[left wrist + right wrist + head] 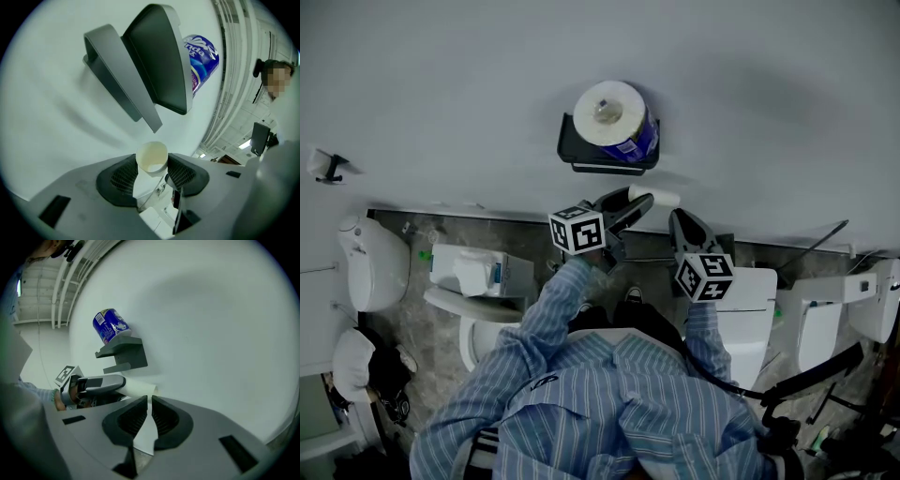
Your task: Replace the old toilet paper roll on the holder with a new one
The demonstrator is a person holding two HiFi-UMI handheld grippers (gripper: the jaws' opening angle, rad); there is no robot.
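A dark wall holder (581,148) carries a full toilet paper roll (614,117) in a blue wrapper, standing on end on its top shelf. My left gripper (630,208) is just below the holder, shut on an empty pale cardboard tube (662,196). In the left gripper view the tube (151,158) sits between the ribbed pads, with the holder (140,70) and the blue roll (202,60) right ahead. My right gripper (682,228) is beside it to the right, shut and empty. The right gripper view shows the tube (138,388) in the left gripper (101,383), below the holder (124,355).
Plain white wall fills the space around the holder. Below it are a toilet with a tissue box (474,272) on the left and a white cistern lid (752,309) on the right. A small hook (328,167) is on the wall at far left. A person stands at the upper right of the left gripper view.
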